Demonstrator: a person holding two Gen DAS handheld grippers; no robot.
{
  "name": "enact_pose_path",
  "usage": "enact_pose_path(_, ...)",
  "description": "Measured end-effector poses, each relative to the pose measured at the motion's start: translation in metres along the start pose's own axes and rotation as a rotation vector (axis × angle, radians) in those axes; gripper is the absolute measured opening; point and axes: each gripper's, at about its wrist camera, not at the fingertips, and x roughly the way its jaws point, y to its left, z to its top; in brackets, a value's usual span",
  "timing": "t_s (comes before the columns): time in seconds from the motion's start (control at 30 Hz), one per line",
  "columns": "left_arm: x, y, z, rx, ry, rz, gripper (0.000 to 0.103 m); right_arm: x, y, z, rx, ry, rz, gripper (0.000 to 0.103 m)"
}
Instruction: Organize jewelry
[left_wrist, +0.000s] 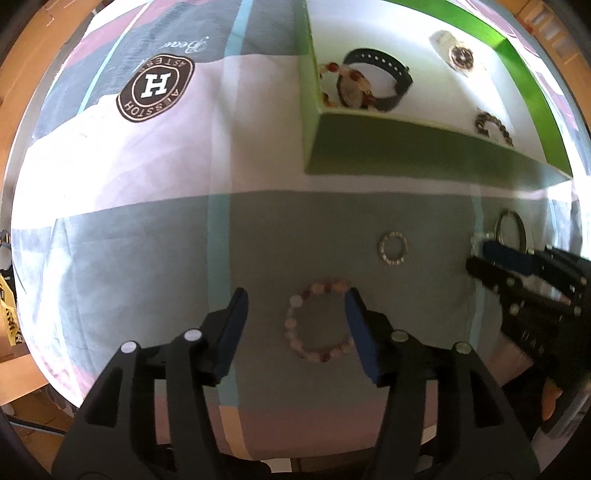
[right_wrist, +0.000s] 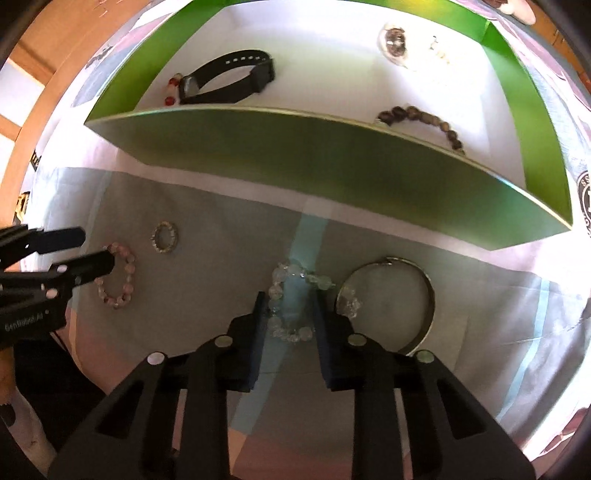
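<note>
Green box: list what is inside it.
Inside the green box: a black watch, a red-and-white bead bracelet partly hidden behind it, a dark bead bracelet, and a round-faced watch. The front wall hides the nearest floor.

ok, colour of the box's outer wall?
Green outside, white inside; the box shows best in the right wrist view.

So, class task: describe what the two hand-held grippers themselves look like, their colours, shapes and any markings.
Both grippers are matte black plastic with angular, cut-out linkage arms. The left gripper and right gripper each end in two flat fingers faced with dark blue pads. Round silver pivot pins sit at the joints. White lettering runs along the left gripper's side, too small to read surely. No cables show.
</note>
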Motion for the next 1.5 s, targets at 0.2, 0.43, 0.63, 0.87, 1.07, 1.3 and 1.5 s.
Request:
enact_pose_path(0.2,0.020,-0.013,-0.013,-0.001,0.015,0.033,0.046,-0.006,-0.001,0.004,-0.002,-0.040,-0.152,0.024)
enact_pose_path(0.43,0.020,-0.047,-0.019,0.016,-0.086,0.050,0.029,-0.004,-0.011,0.011,0.034,-0.048,-0.186,0.028)
enact_pose_path(0.63,0.014,-0.072,-0.029,0.048,-0.099,0.009,0.009,-0.005,-0.001,0.010,0.022,-0.067,-0.157,0.008)
enact_pose_path(0.87,0.002,-0.072,-0.032,0.007,-0.127,-0.026,0.008,-0.019,-0.004,-0.003,0.060,-0.099,-0.137,0.007)
enact_pose_path(1.07,-0.011,-0.054,-0.033,-0.006,-0.165,-0.039,0.008,-0.034,-0.008,-0.005,0.065,-0.131,-0.129,0.007)
enact_pose_path(1.3,-0.033,-0.043,-0.019,-0.010,-0.223,-0.027,0.008,-0.045,-0.009,-0.008,0.073,-0.153,-0.109,0.007)
enact_pose_path(1.5,-0.046,-0.045,-0.024,-0.010,-0.254,-0.018,0.008,-0.049,-0.011,-0.008,0.077,-0.163,-0.100,0.007)
